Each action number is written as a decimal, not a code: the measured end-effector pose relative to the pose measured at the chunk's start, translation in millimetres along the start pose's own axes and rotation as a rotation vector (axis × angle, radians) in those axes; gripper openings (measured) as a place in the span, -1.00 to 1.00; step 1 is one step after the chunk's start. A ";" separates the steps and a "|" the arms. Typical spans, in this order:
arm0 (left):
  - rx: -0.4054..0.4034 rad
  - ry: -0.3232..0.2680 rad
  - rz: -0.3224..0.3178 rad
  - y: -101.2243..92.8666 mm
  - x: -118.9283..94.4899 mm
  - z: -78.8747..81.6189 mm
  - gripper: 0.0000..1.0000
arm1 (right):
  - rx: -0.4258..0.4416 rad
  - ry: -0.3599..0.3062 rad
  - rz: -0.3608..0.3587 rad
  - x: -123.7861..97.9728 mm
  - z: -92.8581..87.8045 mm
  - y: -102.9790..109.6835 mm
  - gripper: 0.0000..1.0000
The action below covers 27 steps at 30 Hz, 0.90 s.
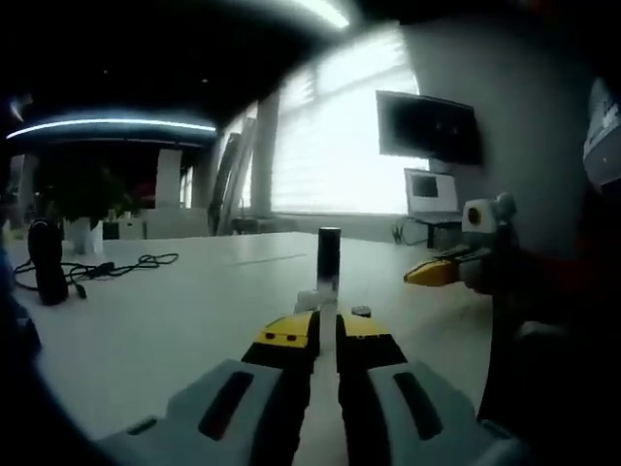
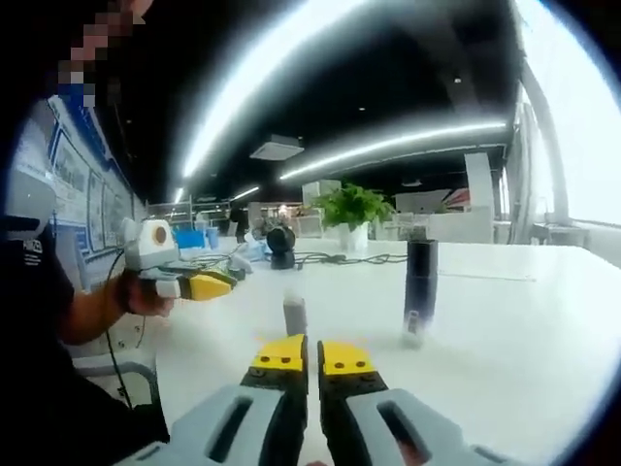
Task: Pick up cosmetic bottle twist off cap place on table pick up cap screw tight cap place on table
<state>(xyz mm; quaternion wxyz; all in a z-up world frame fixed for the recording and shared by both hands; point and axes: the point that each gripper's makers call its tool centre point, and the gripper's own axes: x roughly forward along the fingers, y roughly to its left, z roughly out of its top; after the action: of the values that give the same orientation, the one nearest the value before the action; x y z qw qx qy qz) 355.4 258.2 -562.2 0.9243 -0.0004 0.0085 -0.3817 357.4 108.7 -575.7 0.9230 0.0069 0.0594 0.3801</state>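
**Bottle and cap standing free on the counter**

The bottle (image 1: 329,258) is standing upright on the white counter (image 1: 175,311), with the small cap (image 1: 308,300) sitting apart beside it. The left claw (image 1: 326,328) is hovering with its jaws closed on nothing, and the right claw (image 2: 300,353) is likewise closed and empty. A black cable (image 1: 116,267) is lying farther back.
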 end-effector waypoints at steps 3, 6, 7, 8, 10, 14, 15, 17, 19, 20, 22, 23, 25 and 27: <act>0.011 0.022 -0.006 -3.7 -0.6 -2.8 -1.00 | 0.004 -0.002 -0.007 -3.5 -0.1 -1.7 -1.00; 0.020 0.033 -0.005 -5.9 -1.7 -4.9 -1.00 | -0.003 0.005 -0.016 -6.9 -1.9 -3.1 -1.00; 0.011 0.037 -0.002 -6.0 -2.3 -5.7 -1.00 | 0.000 0.003 -0.019 -8.2 -2.0 -4.0 -1.00; 0.005 0.036 0.000 -6.3 -3.0 -5.9 -1.00 | 0.005 0.003 -0.020 -9.6 -2.5 -3.8 -1.00; -0.015 0.033 0.018 -3.8 -5.0 -6.5 -1.00 | 0.003 0.002 -0.025 -12.5 -3.0 -4.1 -1.00; -0.051 0.045 0.030 -1.7 -9.0 -11.9 -1.00 | -0.025 -0.001 -0.037 -17.8 -4.0 -4.1 -1.00; -0.053 0.047 0.032 -2.0 -9.9 -12.7 -1.00 | -0.031 0.000 -0.040 -18.9 -4.6 -4.1 -1.00; -0.040 0.055 0.025 -5.7 -11.7 -14.3 -1.00 | -0.031 -0.002 -0.039 -21.5 -5.7 -2.8 -1.00; -0.024 0.070 0.021 -8.3 -12.6 -16.3 -1.00 | -0.024 -0.001 -0.043 -23.2 -7.3 -2.4 -1.00; -0.019 0.073 0.019 -9.2 -13.0 -16.8 -1.00 | -0.023 0.000 -0.044 -24.6 -8.3 -1.8 -1.00; -0.015 0.071 0.017 -10.0 -13.4 -16.6 -1.00 | -0.028 0.002 -0.045 -26.7 -10.7 -0.9 -1.00; -0.016 0.071 0.017 -10.4 -13.6 -16.6 -1.00 | -0.028 0.004 -0.046 -27.2 -11.3 -1.0 -1.00; -0.017 0.068 0.021 -10.3 -13.9 -16.2 -1.00 | -0.023 0.003 -0.047 -28.8 -12.6 0.0 -1.00; -0.022 0.064 0.024 -10.1 -14.5 -15.5 -1.00 | -0.019 0.002 -0.049 -30.5 -13.5 0.4 -1.00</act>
<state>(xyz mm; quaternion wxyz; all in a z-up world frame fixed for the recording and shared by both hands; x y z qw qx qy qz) 337.8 261.4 -577.4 0.9279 0.0018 0.0422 -0.3704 334.1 87.0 -585.9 0.9320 -0.0036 0.0571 0.3579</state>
